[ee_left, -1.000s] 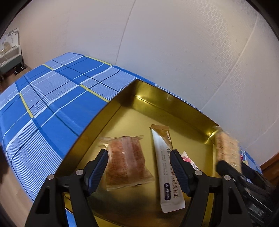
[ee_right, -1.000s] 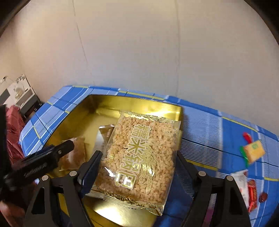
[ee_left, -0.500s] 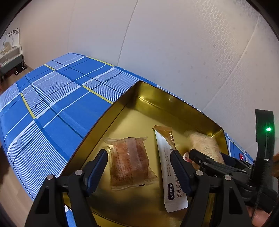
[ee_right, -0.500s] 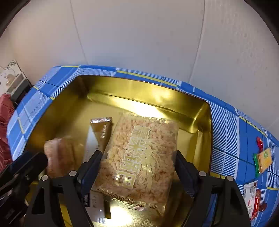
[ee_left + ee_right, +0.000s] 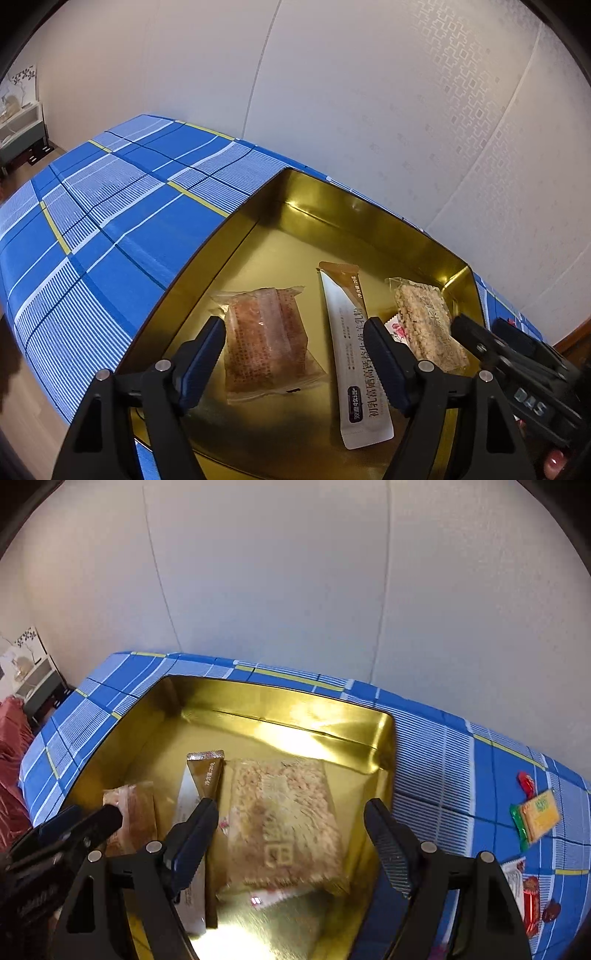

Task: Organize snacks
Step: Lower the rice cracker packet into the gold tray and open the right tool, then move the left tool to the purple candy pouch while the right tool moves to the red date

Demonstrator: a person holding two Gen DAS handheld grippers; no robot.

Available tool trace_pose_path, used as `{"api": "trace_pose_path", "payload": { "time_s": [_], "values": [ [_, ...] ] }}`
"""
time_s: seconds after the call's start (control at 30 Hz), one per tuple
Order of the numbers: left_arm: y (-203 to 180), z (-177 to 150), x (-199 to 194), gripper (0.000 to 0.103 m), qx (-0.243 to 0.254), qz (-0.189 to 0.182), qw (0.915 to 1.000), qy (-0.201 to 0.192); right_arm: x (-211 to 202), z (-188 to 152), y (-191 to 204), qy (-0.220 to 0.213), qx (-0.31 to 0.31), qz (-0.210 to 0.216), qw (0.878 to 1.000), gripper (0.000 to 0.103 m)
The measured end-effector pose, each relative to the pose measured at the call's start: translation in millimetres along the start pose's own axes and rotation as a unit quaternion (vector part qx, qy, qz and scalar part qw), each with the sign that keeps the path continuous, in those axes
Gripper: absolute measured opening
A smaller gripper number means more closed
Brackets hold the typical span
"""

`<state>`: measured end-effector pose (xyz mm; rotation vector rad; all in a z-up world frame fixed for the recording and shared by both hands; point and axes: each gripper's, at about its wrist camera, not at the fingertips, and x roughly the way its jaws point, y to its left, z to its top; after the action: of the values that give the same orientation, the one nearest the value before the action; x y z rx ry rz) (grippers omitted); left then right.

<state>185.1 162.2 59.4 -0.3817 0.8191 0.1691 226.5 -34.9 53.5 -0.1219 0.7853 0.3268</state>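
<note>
A gold tin tray (image 5: 332, 206) (image 5: 280, 705) sits on the blue checked tablecloth. In it lie a clear-wrapped brown cake (image 5: 264, 341) (image 5: 127, 812), a long white and gold stick pack (image 5: 354, 354) (image 5: 201, 786) and a puffed-rice bar pack (image 5: 424, 325) (image 5: 284, 819). The rice pack lies flat on the tray floor, over a small pink-printed packet (image 5: 264, 899). My left gripper (image 5: 295, 365) is open and empty over the cake. My right gripper (image 5: 291, 845) is open above the rice pack, not touching it.
Loose snacks lie on the cloth right of the tray: a yellow and green cracker pack (image 5: 535, 818), a red candy (image 5: 526, 780) and red-wrapped pieces (image 5: 532, 901). A wall stands close behind the table. The cloth left of the tray (image 5: 92, 229) is bare.
The right gripper carried the rice pack over the tray, lowered it and let it go; the pack now lies in the tray. The left gripper stayed open and barely moved.
</note>
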Motion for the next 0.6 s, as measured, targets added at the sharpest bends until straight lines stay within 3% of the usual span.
{"api": "trace_pose_path", "payload": {
  "time_s": [0.4,0.6],
  "values": [
    [-18.1,-6.6,-3.7,0.082,0.034,0.000,0.9994,-0.009,-57.0,-32.5,-54.7,-0.034,0.032,-0.008,0.999,0.083],
    [-29.3,-11.9,-8.5,0.084,0.061,-0.005,0.9980,-0.017,-82.7,-64.4,-97.1,-0.042,0.056,-0.038,0.997,0.083]
  ]
}}
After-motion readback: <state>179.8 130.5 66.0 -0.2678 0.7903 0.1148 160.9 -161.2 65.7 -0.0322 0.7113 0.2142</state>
